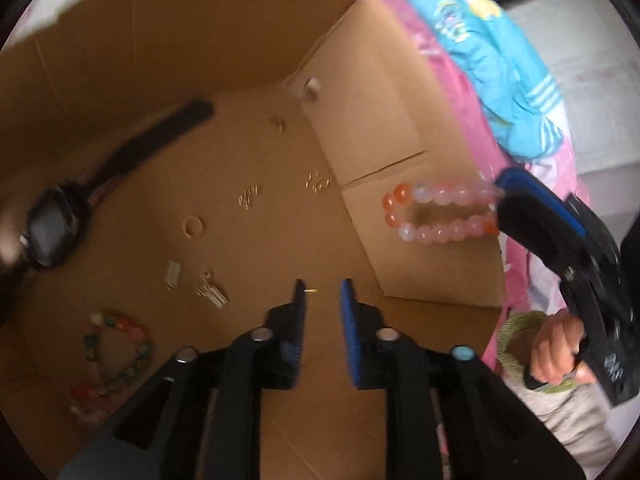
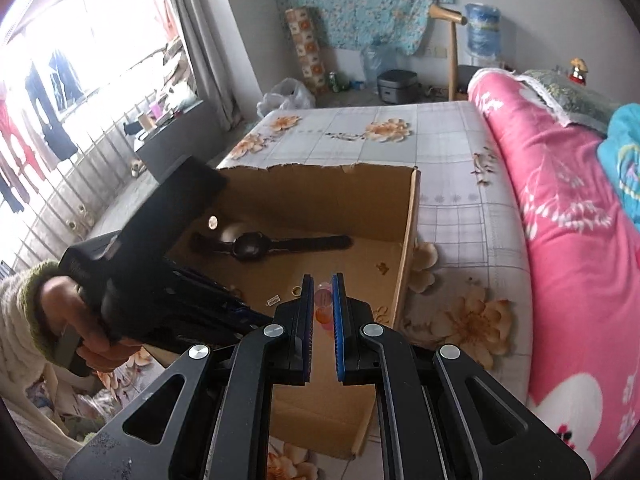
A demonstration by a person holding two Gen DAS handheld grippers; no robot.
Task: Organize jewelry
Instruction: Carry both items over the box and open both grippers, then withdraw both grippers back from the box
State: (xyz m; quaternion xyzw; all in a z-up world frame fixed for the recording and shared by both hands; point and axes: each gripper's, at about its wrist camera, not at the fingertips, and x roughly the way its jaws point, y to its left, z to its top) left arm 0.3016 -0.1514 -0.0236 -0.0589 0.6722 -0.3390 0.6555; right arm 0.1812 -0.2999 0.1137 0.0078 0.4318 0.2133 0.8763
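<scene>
Clenched on the pink bead bracelet (image 1: 440,212), my right gripper (image 2: 322,312) holds it at right of frame above the cardboard box (image 1: 400,128), I judge for sorting. Left gripper (image 1: 322,292) hangs released over the floor; watch (image 1: 52,224) at left, small blurred metal pieces (image 1: 208,290) possibly clasps, crowding placement.

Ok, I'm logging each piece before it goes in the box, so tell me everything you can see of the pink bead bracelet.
The bracelet is a loop of round, glossy, translucent beads, mostly pale pink, with a few orange ones at its free end and one near the gripper. It looks like glass or stone. It hangs in the air, stretched into a long oval, over the box, touching nothing but the right gripper, which is shut on one end. In the right wrist view only a few beads show between the pads.
</scene>
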